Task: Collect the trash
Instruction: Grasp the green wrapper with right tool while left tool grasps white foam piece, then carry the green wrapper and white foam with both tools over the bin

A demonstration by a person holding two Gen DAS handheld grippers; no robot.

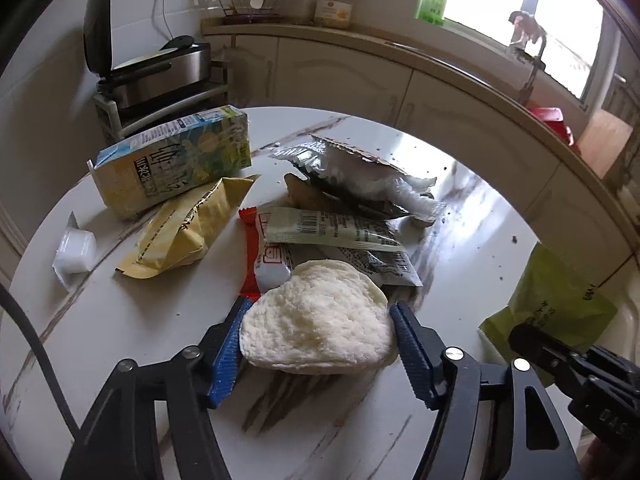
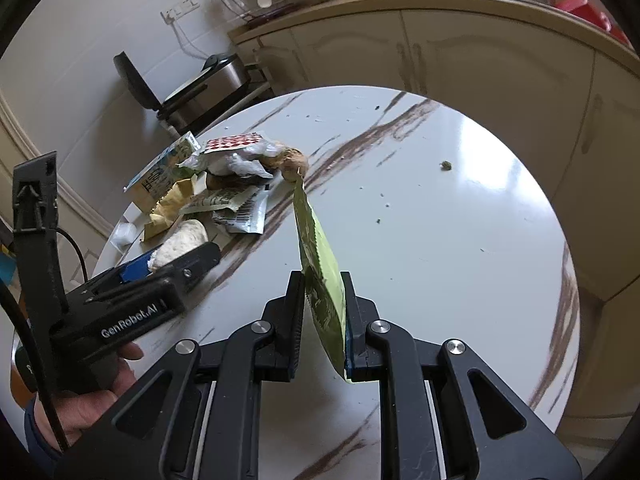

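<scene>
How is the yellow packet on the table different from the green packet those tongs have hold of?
The yellow packet lies flat on the table, touched by nothing; the green packet is off the table, held edge-on between the right tongs. The yellow one looks puffed and crumpled; the green one looks thin and flat. The yellow one sits in the litter pile beside the carton; the green one is apart from it. Both are snack wrappers with printed text.

My left gripper (image 1: 320, 344) has black arms, blue ribbed pads (image 1: 226, 354) and silver screws. At lower left of the right view I see white "GenRobot.AI" lettering, a black cable (image 2: 24, 332) and a dark blue sleeve (image 2: 34, 428).
</scene>
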